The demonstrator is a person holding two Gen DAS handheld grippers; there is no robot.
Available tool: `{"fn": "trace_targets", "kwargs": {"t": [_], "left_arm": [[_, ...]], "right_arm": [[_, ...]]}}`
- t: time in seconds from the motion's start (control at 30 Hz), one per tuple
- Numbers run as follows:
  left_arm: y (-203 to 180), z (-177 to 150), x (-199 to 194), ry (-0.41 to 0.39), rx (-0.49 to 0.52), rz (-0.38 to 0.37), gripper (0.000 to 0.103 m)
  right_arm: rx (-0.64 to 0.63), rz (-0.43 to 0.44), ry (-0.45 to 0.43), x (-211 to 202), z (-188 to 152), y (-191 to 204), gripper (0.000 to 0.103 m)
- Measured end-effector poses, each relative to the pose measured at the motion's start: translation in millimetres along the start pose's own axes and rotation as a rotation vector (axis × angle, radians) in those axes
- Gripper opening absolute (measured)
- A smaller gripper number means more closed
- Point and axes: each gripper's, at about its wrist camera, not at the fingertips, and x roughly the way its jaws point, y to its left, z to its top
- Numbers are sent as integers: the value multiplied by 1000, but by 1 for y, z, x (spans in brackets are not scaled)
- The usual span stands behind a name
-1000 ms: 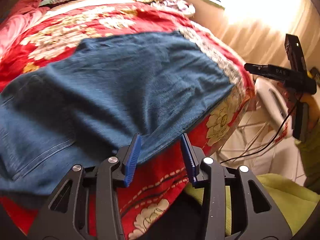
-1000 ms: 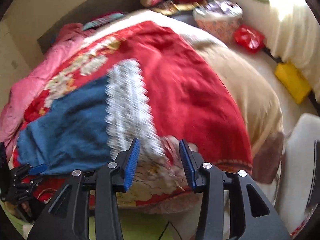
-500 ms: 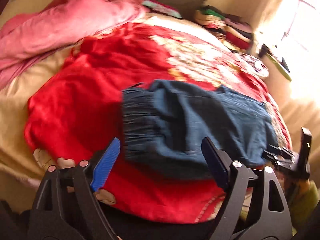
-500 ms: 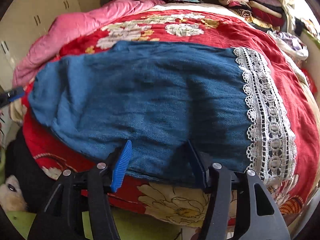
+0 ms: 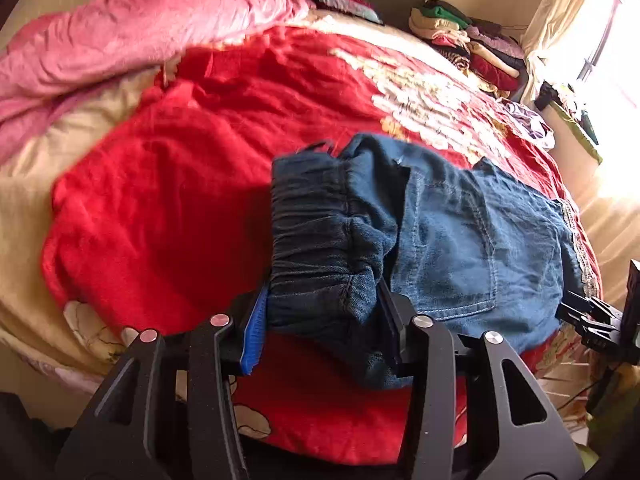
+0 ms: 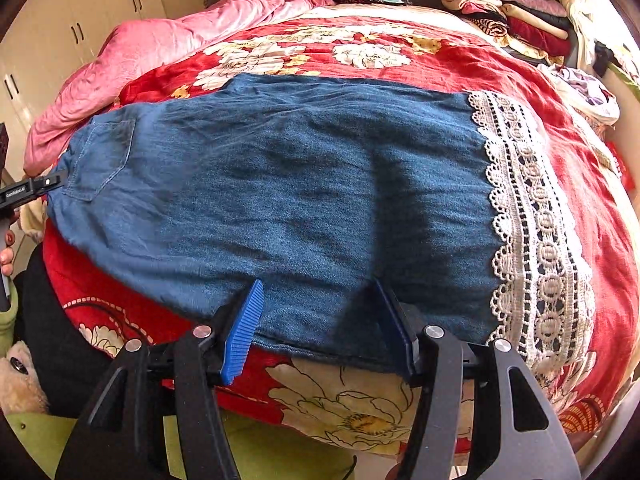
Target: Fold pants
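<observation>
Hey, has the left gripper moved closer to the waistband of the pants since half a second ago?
Yes. The left gripper has come forward onto the elastic waistband, fingers now straddling it.

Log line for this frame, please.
fold pants | left gripper: open around waistband | right gripper: open at pants near edge | bedspread

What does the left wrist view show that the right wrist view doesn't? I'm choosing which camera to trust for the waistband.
Only the left wrist view shows the gathered elastic waistband bunched between the left gripper fingers. Only the right wrist view shows the white lace hem, full and close, and the right gripper open over the pants' near edge. Both show the blue pants on the red floral blanket and the stack of folded clothes.
</observation>
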Motion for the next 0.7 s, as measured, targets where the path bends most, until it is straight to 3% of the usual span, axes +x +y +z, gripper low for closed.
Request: {"fn": "trace_targets", "kwargs": {"t": [0.17, 0.33, 0.47, 0.53, 0.7], "left_arm": [[4, 0, -1, 4, -13, 11, 53], [-14, 19, -46, -106, 52, 34, 60], [-32, 47, -49, -121, 63, -61, 62], [-51, 63, -37, -105, 103, -58, 62], [-107, 94, 14, -23, 187, -173, 62]], "right_arm": [[0, 6, -2, 1, 0, -1, 56], [18, 41, -35, -11, 3, -5, 56], [55, 69, -126, -34, 19, -22, 56], [82, 62, -168, -44, 30, -37, 56], [199, -27, -189, -48, 65, -106, 56]]}}
